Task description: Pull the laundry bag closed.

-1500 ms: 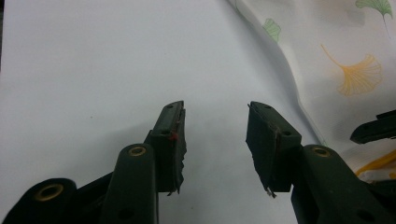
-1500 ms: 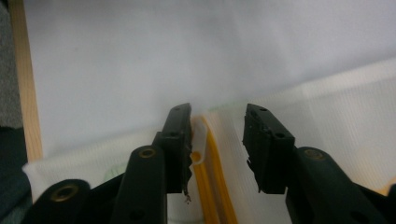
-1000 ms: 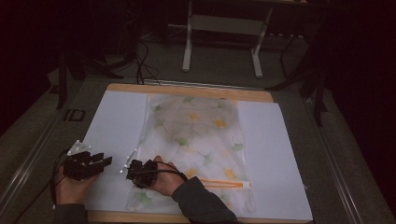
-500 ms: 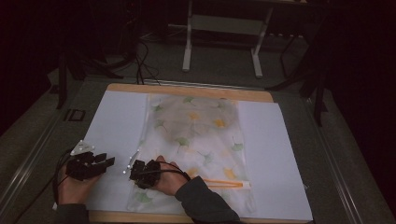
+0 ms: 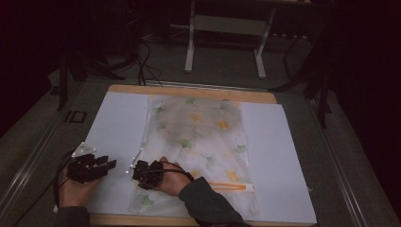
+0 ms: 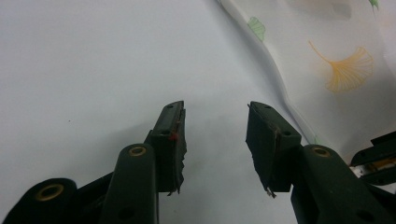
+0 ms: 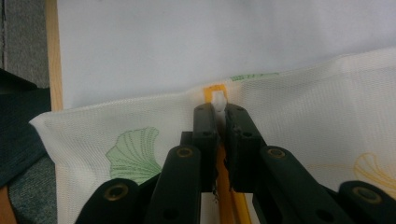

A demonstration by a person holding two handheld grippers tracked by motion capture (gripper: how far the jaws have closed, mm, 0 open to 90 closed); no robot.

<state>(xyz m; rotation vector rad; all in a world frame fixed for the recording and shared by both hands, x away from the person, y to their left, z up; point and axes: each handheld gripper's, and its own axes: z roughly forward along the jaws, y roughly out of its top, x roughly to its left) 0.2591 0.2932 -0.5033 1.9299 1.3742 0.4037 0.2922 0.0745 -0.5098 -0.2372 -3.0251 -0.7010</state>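
White zipper pull [image 7: 219, 100] pinched in right gripper [image 7: 221, 112] on leaf-print bag [image 5: 203, 137]; left gripper [image 6: 215, 135] gapes wide, empty, above white sheet [image 6: 84, 60].

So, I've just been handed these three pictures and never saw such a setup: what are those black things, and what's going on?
No robot here: a person holds a hand-held two-jaw gripper in each hand. The high view looks down on a table covered with white sheet; on it lies a mesh bag printed with ginkgo leaves. Each other picture comes from a camera riding on one gripper. The left gripper is open over the bare sheet. The right gripper is shut on the bag's white zipper pull, on an orange zipper.
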